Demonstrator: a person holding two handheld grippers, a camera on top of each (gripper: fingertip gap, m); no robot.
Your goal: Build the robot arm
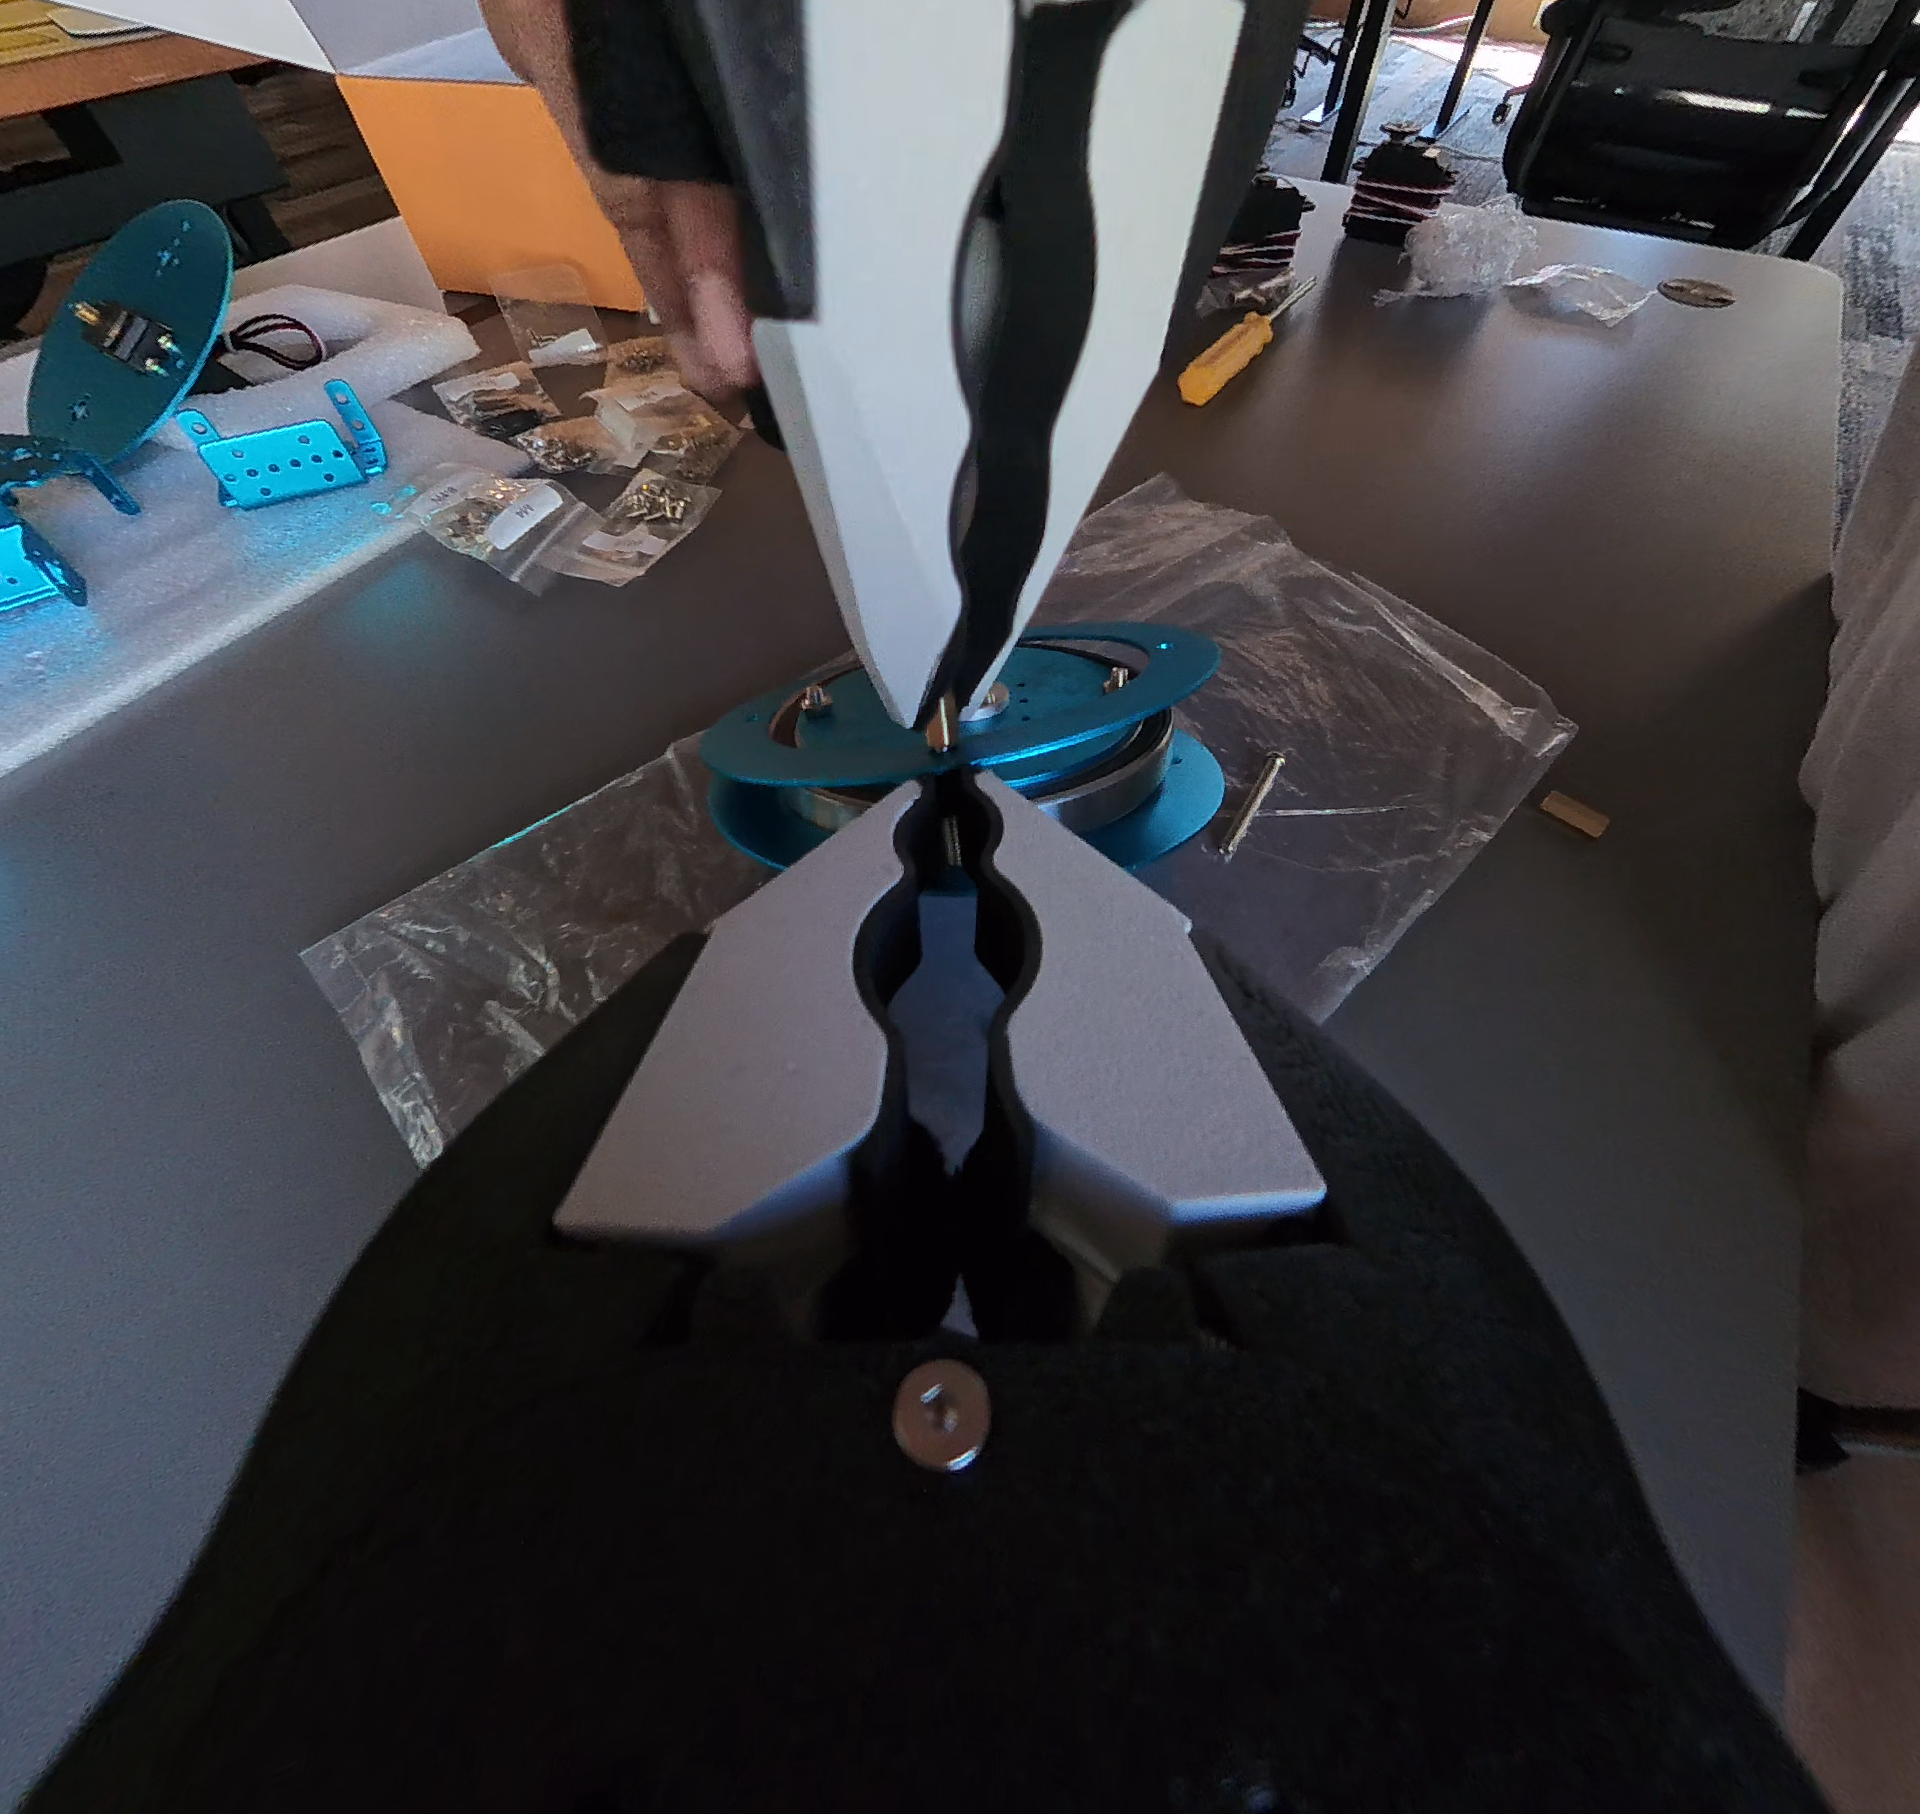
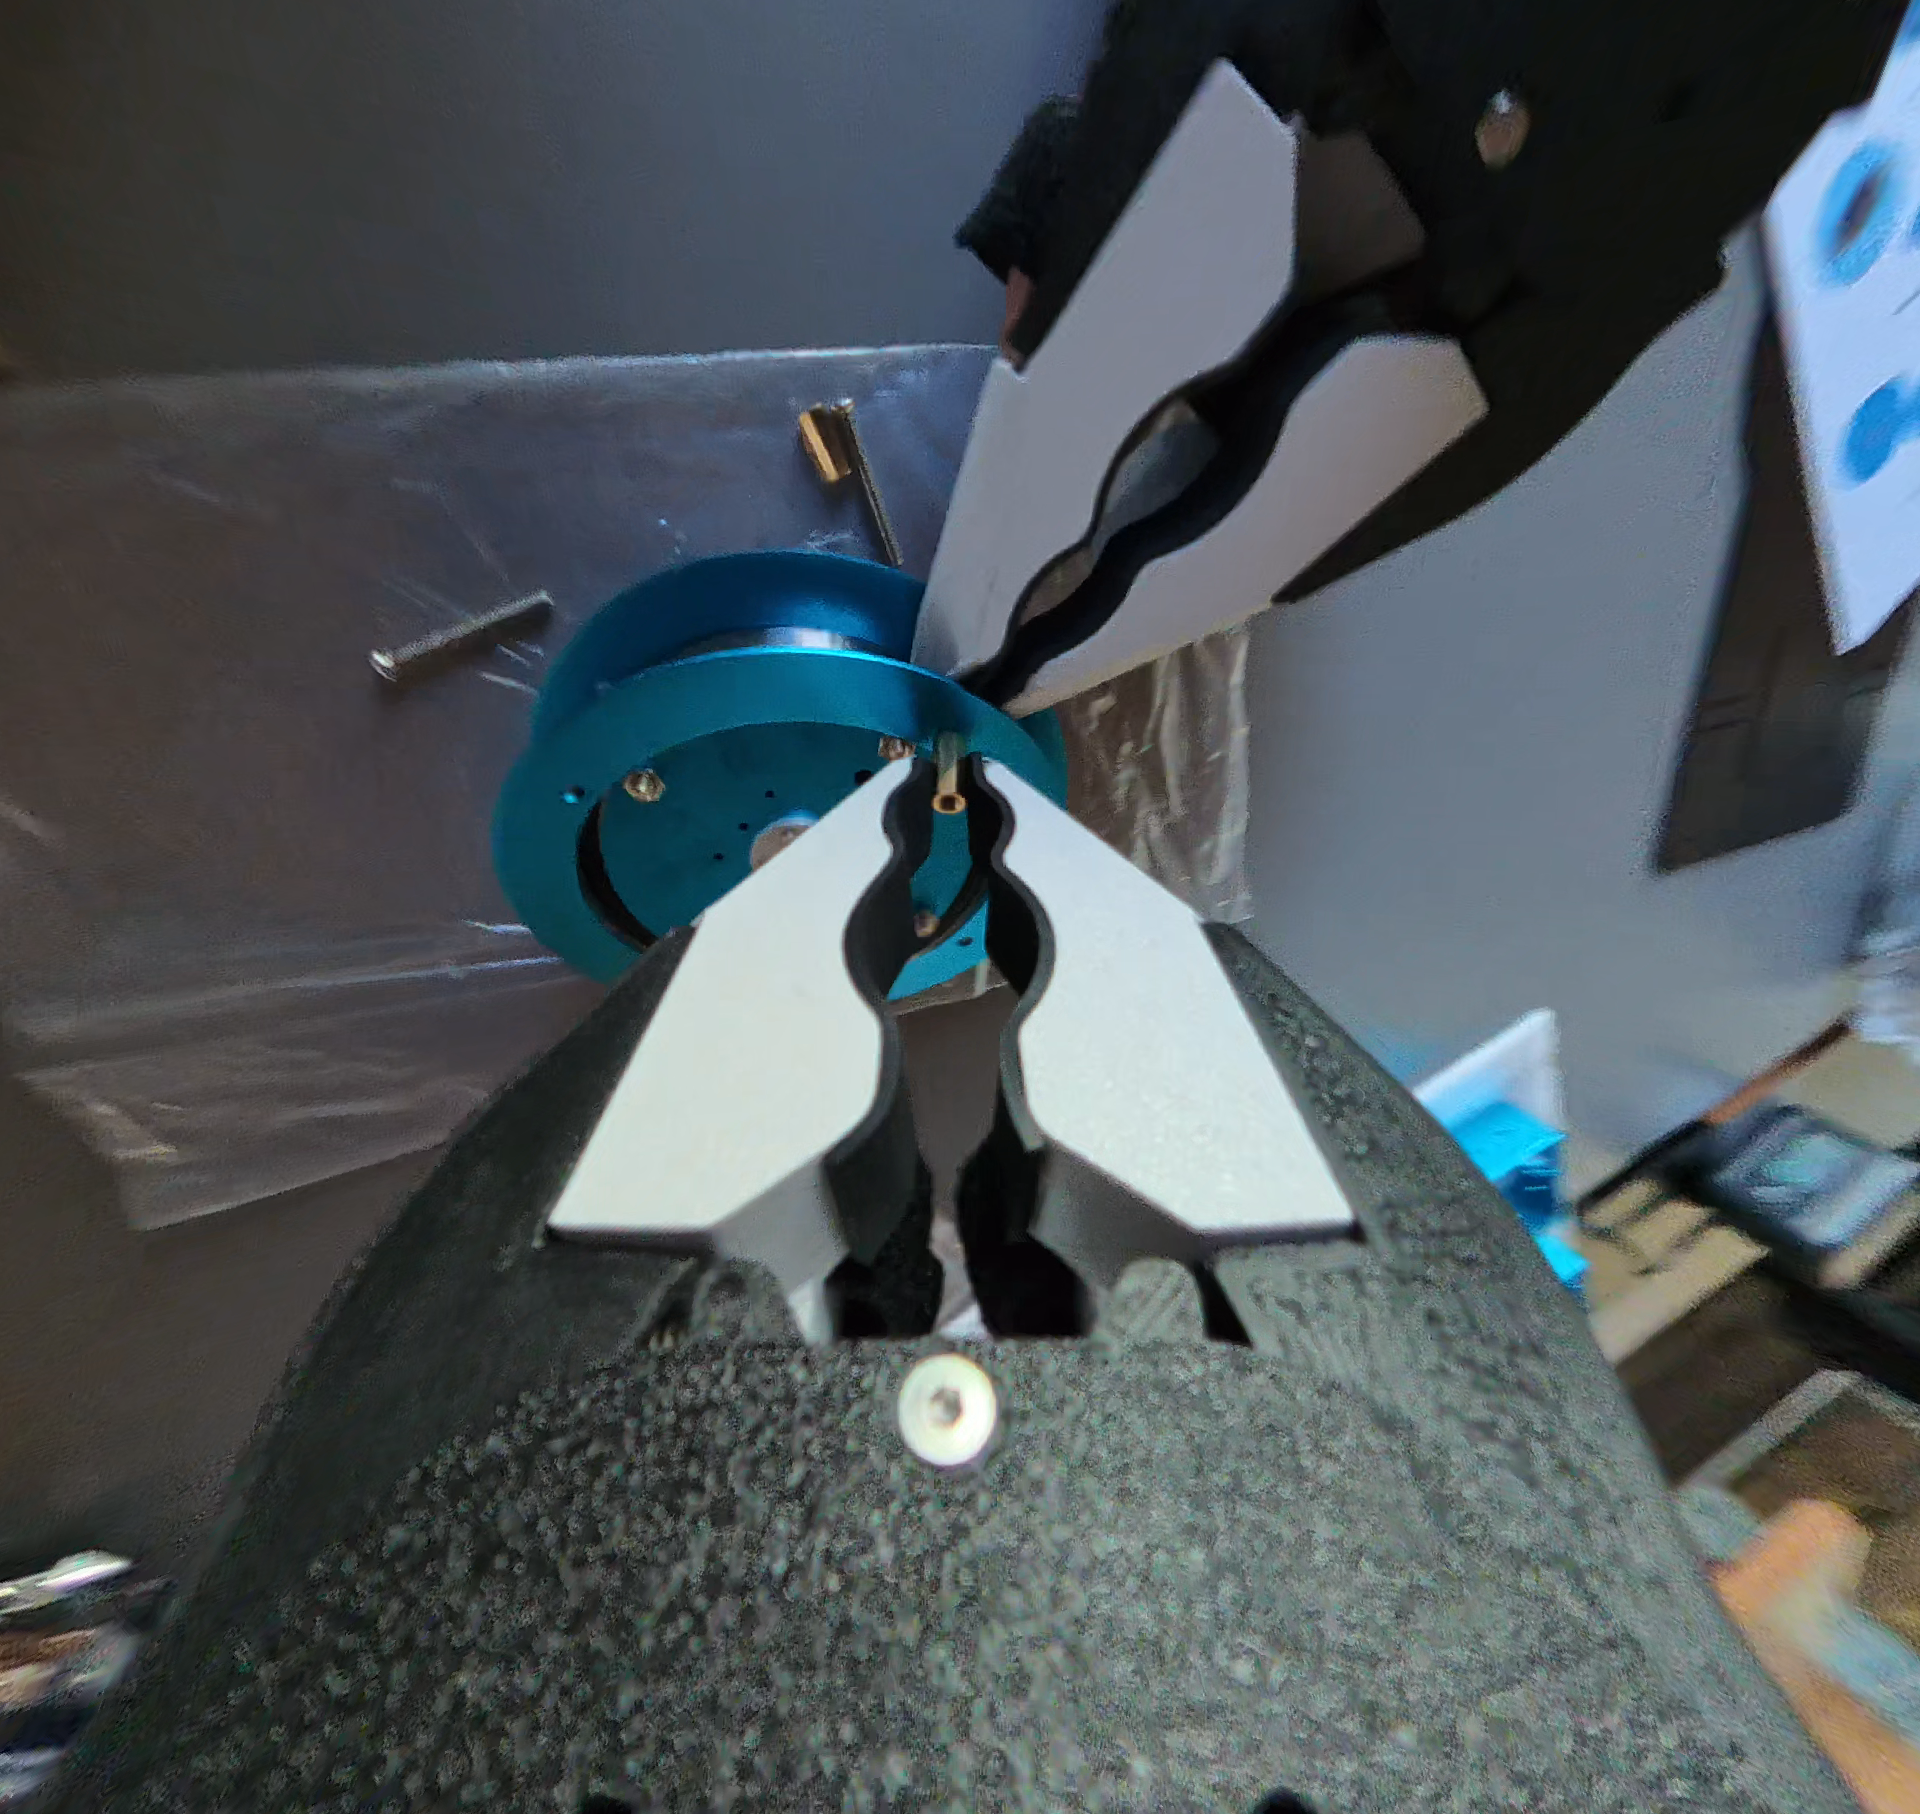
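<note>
Left claw (image 1: 945,788) pinching screw (image 1: 948,834) — unlabelled

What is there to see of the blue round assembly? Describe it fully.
The blue round assembly looks like anodised metal: two flat discs stacked around a silvery ring, the upper one a ring plate with small holes and brass-coloured standoffs. It sits on a clear plastic bag on the grey table. The right gripper pinches one standoff; the left gripper grips the screw beneath it.

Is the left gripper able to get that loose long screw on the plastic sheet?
Probably yes. The long screw lies bare on the plastic sheet, apart from the blue disc assembly. But the left gripper is shut on a screw shaft and must let go first.
</note>
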